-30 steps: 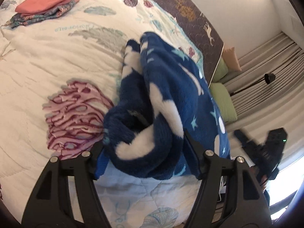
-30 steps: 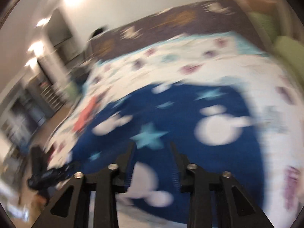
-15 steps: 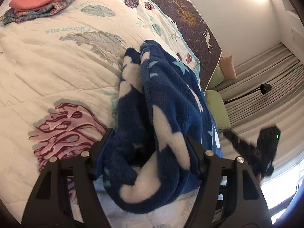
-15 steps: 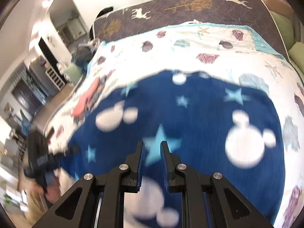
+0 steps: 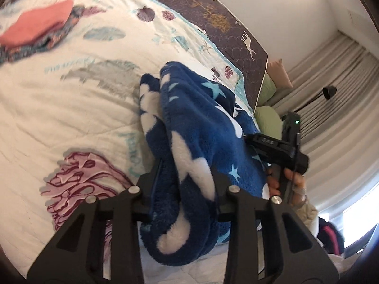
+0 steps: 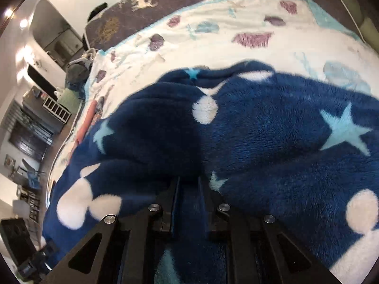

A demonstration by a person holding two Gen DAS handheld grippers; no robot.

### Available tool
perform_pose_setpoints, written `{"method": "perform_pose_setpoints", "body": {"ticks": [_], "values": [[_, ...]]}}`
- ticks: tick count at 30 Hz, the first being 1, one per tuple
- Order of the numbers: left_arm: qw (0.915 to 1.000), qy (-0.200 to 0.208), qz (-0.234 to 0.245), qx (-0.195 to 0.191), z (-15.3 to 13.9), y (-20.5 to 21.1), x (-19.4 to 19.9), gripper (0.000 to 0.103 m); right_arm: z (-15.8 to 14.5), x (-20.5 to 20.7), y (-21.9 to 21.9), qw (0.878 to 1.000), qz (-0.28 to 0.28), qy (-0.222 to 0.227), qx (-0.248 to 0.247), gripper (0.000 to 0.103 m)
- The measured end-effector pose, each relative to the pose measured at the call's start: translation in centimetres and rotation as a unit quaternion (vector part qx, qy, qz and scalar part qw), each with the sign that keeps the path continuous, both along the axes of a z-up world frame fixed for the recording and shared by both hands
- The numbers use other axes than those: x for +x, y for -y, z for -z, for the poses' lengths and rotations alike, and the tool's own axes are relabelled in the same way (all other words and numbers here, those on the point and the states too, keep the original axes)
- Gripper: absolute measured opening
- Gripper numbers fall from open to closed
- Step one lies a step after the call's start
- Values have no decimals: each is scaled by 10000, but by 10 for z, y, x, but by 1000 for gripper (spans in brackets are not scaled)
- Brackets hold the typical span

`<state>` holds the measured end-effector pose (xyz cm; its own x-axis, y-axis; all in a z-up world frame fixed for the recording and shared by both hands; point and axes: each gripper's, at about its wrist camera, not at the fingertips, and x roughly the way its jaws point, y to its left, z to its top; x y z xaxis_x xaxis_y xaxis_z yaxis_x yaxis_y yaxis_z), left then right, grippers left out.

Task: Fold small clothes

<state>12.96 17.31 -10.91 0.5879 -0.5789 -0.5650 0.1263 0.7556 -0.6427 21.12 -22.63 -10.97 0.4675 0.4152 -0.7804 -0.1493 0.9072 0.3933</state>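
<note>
The left gripper [image 5: 183,179] has just been closing and now pinches a bunched fold of the blue fleece garment [image 5: 201,127] at lower centre; the right gripper [image 6: 188,184], fingers narrow, clamps its edge too, so the fold can likely proceed

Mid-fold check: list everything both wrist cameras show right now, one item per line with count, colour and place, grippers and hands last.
fleece garment: one, navy with white blobs and pale blue stars, bunched on the bed.
folded clothes: one stack, coral on a patterned piece, far left of the quilt.
quilt: one, cream with shell and coral prints, covering the bed.
headboard: one, dark brown with deer and trees.
cushions: green, one peach, beside the bed.
curtains: beige, right wall.
left gripper: black, jaws have just been closing, pinching the fleece.
right gripper: black, pinching the fleece.
hand: one, holding the right gripper.
</note>
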Motion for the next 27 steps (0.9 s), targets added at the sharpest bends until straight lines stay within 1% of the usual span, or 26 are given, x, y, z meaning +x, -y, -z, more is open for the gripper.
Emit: {"method": "perform_pose_setpoints", "body": {"ticks": [1,3,4,6,8,10,12,13,14,16,18,20,22,24,26,27], "values": [[9999,50,-9,104,-3,2,-2,37,-5,-4,3,10000,27,37,25,15],[9996,93,-36,274,-5,5,-4,36,-19,-17,9,9998,73,151,84,19],[9994,110,-50,339,-6,7,-4,36,-29,-26,11,9995,47,290,108,19],[9986,156,-74,495,-8,10,-6,36,-40,-40,10,9985,-55,528,128,19],[9976,203,-92,650,-11,13,-7,36,-46,-54,6,9979,-244,600,87,19],[9965,268,-91,781,-15,17,-9,36,-43,-61,1,9975,-421,556,-78,20],[9956,321,-80,876,-18,21,-11,36,-27,-61,-7,9967,-610,408,-356,21],[9952,345,-74,912,-20,22,-11,36,-20,-62,-8,9964,-629,374,-419,21],[9948,364,-77,949,-21,23,-12,36,-18,-65,-6,9966,-614,406,-377,21],[9939,419,-63,1022,-25,25,-14,36,-25,-71,-2,9964,-603,528,-289,21],[9932,472,-48,1059,-30,28,-14,35,-38,-85,3,9955,-612,651,-302,22],[9926,538,-30,1087,-34,31,-14,35,-48,-98,6,9942,-702,743,-322,22],[9920,607,-12,1109,-37,33,-14,35,-52,-110,7,9930,-828,778,-332,22],[9915,653,-1,1125,-40,36,-15,34,-44,-119,8,9928,-914,651,-430,27],[9912,706,42,1122,-44,41,-16,34,-21,-117,10,9950,-772,329,-537,33],[9906,738,60,1151,-46,43,-17,33,-12,-115,13,9965,-698,204,-403,33]]}}
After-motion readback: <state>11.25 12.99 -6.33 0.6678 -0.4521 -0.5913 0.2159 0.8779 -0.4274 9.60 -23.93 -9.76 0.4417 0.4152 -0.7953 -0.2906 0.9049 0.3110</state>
